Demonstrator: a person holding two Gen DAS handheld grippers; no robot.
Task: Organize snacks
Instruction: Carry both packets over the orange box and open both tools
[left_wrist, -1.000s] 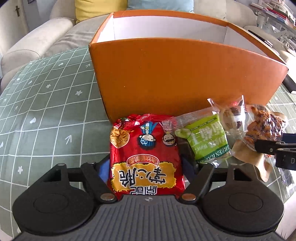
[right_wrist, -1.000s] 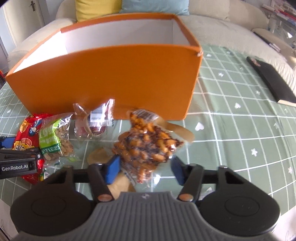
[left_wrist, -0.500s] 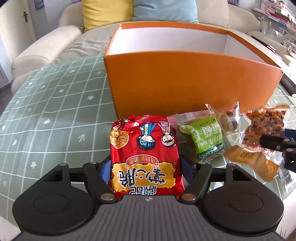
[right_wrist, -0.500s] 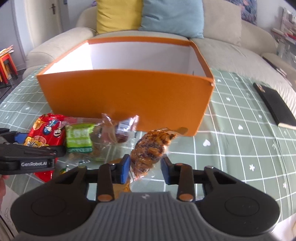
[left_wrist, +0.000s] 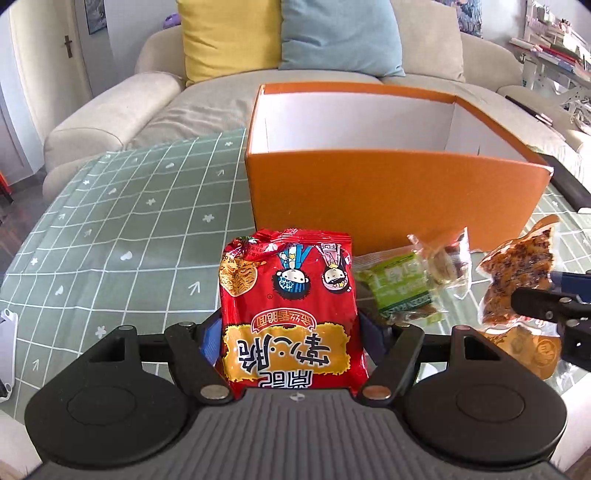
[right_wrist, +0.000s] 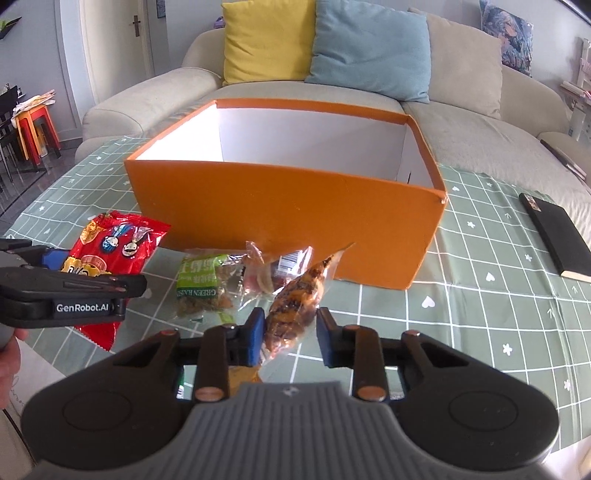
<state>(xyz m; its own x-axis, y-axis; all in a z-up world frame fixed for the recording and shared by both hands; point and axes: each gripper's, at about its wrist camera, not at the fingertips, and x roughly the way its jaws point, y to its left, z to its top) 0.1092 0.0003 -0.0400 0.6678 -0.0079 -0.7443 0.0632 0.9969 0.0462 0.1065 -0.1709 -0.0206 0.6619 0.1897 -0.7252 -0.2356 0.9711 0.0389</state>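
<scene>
Snack packets: five, namely one red packet (left_wrist: 291, 314), one green packet (right_wrist: 199, 284), one clear wrapped packet (right_wrist: 277, 267), one brown nut packet (right_wrist: 295, 306), one tan packet (left_wrist: 524, 350). Orange boxes (right_wrist: 288, 206): one. Cushions: two. Black notebooks (right_wrist: 557, 236): one.

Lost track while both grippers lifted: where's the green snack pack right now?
The green pack lies on the table in front of the orange box, between the red bag and a clear packet; neither gripper holds it.
</scene>
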